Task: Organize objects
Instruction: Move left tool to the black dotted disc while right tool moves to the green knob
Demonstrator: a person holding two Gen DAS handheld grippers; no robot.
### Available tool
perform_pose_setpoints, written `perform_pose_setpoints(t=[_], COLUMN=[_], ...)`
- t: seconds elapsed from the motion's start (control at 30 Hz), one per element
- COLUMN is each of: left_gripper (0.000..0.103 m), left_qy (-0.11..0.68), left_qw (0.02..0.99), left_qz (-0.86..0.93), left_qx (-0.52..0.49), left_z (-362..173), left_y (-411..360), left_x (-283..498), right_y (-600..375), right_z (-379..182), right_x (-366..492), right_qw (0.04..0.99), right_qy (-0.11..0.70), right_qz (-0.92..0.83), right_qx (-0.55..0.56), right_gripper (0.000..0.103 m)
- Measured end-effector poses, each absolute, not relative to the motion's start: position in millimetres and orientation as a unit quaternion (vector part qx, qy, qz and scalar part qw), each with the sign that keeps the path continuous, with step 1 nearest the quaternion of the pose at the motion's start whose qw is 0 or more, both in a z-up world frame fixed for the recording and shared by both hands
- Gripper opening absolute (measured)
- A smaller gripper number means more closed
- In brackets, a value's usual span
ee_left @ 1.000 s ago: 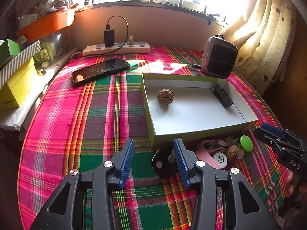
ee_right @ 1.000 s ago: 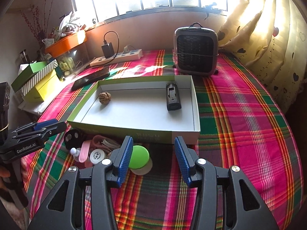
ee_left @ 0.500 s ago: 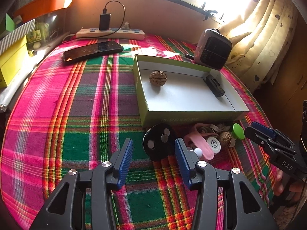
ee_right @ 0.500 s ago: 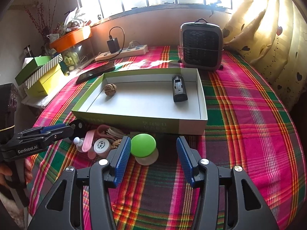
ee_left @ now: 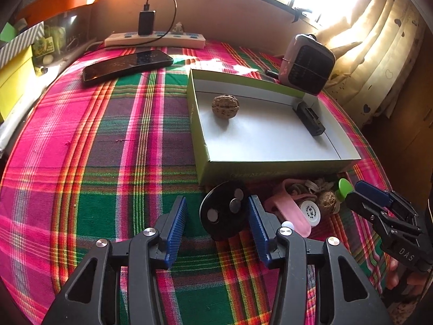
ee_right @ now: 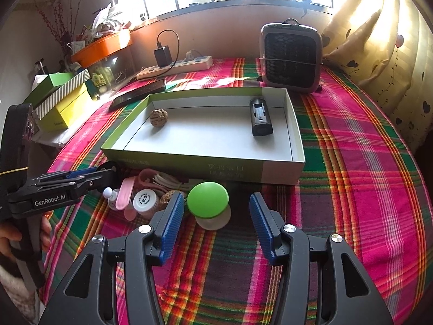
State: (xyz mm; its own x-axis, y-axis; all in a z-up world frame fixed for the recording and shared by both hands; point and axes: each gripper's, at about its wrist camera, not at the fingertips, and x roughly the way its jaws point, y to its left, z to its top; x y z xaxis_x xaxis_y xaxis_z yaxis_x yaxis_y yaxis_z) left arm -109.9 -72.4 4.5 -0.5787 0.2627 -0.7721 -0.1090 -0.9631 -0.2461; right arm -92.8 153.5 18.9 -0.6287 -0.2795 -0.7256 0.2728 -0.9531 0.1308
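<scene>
The left gripper [ee_left: 217,216] has just been opening, jaws wide around a black disc [ee_left: 224,214] without touching it. Pink clip [ee_right: 125,193], white cap [ee_right: 145,200] and walnut [ee_right: 165,199] lie before the green-walled box [ee_right: 189,162]. The right gripper [ee_right: 213,214] stands apart, framing a green lid [ee_right: 207,200].

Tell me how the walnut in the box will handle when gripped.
The walnut looks round and hard, so it may roll on the box's smooth white floor if nudged. Its ridged shell probably gives the pads some bite. It is likely light.
</scene>
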Motion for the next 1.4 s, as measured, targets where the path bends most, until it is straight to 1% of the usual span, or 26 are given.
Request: perform_pose_setpoints(t=[0.2,0.4,0.6,0.77,1.03,1.4], left_gripper=[0.045,0.045,0.045,0.044,0.045,0.045], left_qy=[-0.086,-0.069,-0.073,-0.073,-0.072,-0.068], left_qw=[0.102,0.099,0.1,0.1,0.1,0.099], left_qz=[0.887,0.891,0.891,0.891,0.891,0.891], left_qx=[-0.443,-0.438,-0.437,-0.437,-0.437,-0.437], left_z=[4.0,3.3,3.3,3.3,3.2,3.5], left_y=[-72.2,-69.0,-69.3,-69.4,-69.2,-66.8], left_x=[-113.6,-113.5,-113.2,-113.1,-113.1,-113.1], right_y=[151.2,146.5,147.5,151.2,145.6,157.1], right_z=[16.0,15.2,17.2,20.3,13.0,5.4], right_x=[-96.6,-100.1,-99.4,-98.0,-99.3,-102.3], right_qw=[0.148,0.139,0.133,0.109,0.118,0.093], right_qy=[-0.002,0.011,0.016,0.033,0.037,0.037], right_qz=[-0.901,-0.903,-0.904,-0.91,-0.903,-0.9], right_qx=[0.408,0.407,0.406,0.399,0.411,0.424], right_gripper=[0.053,0.053,0.053,0.053,0.053,0.053])
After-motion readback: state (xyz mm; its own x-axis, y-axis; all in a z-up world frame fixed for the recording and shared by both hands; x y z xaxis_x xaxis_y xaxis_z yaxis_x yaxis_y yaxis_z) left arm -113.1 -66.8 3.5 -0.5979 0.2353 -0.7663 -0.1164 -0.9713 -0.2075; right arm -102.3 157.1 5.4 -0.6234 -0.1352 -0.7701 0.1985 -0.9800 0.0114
